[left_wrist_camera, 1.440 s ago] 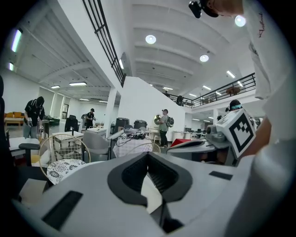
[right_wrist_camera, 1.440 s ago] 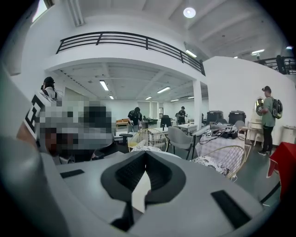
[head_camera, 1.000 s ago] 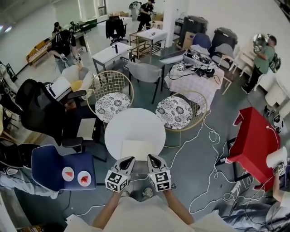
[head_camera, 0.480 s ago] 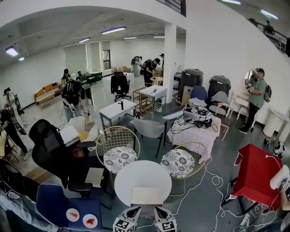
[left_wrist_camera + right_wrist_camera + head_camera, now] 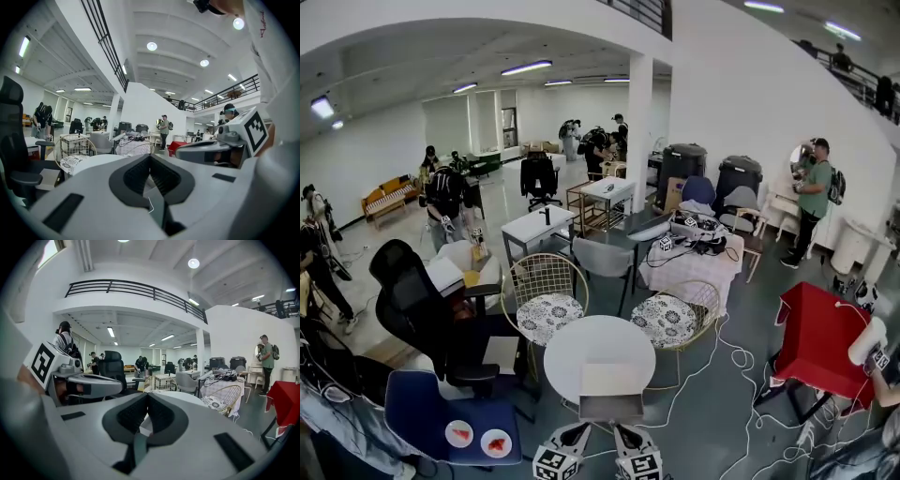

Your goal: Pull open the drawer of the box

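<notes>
A pale box [image 5: 610, 379] lies on the round white table [image 5: 572, 352], and a grey part [image 5: 611, 409] of it juts over the table's near edge. My left gripper [image 5: 579, 429] and right gripper [image 5: 620, 430] sit side by side just short of that grey part, at the bottom of the head view. Whether they touch it I cannot tell. The left gripper [image 5: 150, 158] has its jaws closed together with nothing pinched, and so does the right gripper [image 5: 147, 397]. Each gripper view shows the other gripper alongside.
Two wire chairs with patterned cushions [image 5: 548, 314] [image 5: 670, 319] stand behind the table. A blue chair with two plates [image 5: 459, 431] is at the left, a black office chair [image 5: 417, 309] beyond it, a red table [image 5: 816, 342] at the right. White cables [image 5: 741, 375] trail over the floor. People stand further back.
The head view has tilted up from the table to the whole room. Both grippers have drawn back toward me and sunk to the frame's bottom edge, still side by side and shut.
</notes>
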`<state>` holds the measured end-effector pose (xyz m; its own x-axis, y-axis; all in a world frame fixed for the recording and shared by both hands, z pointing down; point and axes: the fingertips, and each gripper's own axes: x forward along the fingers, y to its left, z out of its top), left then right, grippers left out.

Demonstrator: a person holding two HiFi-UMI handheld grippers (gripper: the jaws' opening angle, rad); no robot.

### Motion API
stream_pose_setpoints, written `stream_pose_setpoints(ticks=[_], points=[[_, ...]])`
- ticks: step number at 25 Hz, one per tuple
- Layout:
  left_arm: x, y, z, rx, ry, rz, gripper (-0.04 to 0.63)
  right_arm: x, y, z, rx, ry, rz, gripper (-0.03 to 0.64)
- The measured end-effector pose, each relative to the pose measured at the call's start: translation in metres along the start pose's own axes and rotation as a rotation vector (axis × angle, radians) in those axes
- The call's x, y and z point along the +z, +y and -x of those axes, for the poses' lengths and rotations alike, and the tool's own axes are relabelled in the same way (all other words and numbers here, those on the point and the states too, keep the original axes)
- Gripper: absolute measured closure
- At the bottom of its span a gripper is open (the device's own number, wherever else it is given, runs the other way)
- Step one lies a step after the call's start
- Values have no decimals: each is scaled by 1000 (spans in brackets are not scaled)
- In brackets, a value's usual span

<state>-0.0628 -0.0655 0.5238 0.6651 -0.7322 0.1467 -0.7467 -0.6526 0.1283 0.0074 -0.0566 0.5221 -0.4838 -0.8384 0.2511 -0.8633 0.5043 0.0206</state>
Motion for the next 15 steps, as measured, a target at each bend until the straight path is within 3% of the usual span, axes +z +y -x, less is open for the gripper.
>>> stream_pose_setpoints(ticks=[15], points=[[-22, -61, 68, -33, -11, -9, 583, -25, 48, 77, -50, -15, -1, 601]])
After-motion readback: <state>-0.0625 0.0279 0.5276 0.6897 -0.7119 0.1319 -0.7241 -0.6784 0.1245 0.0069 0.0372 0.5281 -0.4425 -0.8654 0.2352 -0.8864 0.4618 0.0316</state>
